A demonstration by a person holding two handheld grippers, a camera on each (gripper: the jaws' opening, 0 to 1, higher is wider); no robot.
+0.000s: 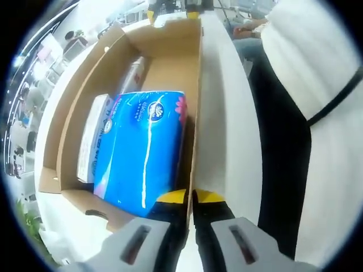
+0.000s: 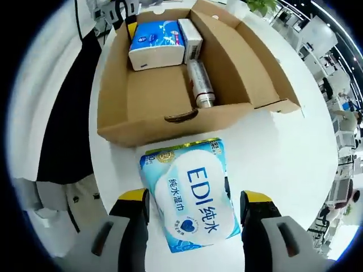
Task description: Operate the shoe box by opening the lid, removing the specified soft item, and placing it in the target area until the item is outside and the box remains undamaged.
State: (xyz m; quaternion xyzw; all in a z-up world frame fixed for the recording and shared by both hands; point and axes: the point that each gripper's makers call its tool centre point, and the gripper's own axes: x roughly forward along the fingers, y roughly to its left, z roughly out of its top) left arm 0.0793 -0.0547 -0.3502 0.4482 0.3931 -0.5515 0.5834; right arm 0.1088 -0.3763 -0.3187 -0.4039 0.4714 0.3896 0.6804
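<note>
Right gripper view, hand-held gripper [image 2: 195, 212] wide open, straddling wipes pack [image 2: 190, 198]

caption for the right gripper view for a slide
Right tool open around an EDI wet wipes pack lying outside the open cardboard box.

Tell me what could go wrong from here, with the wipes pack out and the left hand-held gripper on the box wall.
1. The left hand-held gripper looks shut on the cardboard box wall; pulling or twisting could crease or tear it.
2. The wipes pack lies on the white table between the right hand-held gripper jaws, which stand open. Closing hard could crush the soft pack.
3. The pack lies close to the box front; sliding it forward could bump it.
</note>
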